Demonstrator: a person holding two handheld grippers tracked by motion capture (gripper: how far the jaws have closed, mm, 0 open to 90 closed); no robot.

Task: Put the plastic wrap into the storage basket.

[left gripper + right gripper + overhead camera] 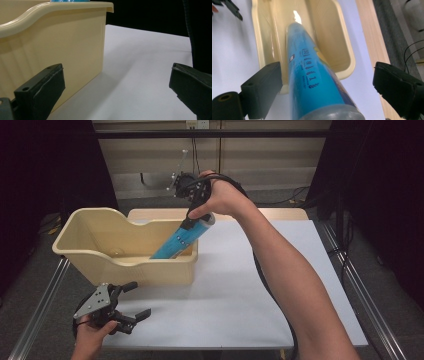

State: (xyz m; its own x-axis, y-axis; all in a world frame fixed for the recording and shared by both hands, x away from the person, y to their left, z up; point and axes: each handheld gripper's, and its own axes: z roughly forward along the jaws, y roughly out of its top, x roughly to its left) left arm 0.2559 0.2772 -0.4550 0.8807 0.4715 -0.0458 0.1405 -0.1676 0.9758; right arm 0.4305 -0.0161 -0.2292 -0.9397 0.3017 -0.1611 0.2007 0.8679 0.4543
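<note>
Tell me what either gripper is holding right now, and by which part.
Nothing is held. The right gripper has its jaws open around the upper end of the blue tube, which leans in the beige bin. The left gripper is open and empty.

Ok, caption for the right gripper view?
Open right gripper above blue tube leaning into the cream bin.

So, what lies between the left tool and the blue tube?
The near wall of the cream bin stands between the left tool and the blue tube, plus a bare strip of white table; the high view shows it.
</note>
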